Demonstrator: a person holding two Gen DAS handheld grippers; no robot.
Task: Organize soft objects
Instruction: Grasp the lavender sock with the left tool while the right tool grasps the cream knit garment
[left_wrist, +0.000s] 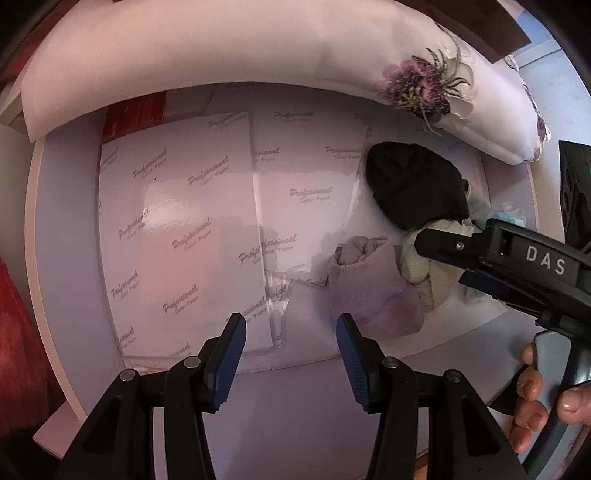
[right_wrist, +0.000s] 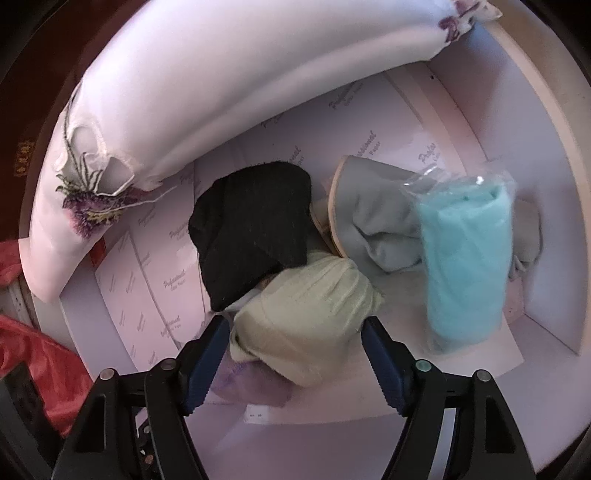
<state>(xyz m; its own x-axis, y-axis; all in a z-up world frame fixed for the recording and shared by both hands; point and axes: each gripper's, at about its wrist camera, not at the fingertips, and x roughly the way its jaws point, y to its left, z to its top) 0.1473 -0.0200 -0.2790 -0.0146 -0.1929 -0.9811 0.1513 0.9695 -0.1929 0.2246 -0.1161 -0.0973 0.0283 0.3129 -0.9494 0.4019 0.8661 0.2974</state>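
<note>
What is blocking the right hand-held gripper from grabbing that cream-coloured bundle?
Nothing visible. The right hand-held gripper is open with the cream bundle directly between its fingers; the black bundle only leans on its far side.

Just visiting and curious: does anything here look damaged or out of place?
Yes. The white pillow looks torn beside its embroidered purple flower, with a ragged flap of fabric hanging loose. Also, the turquoise cloth is the only soft item sealed in a clear plastic bag.
</note>
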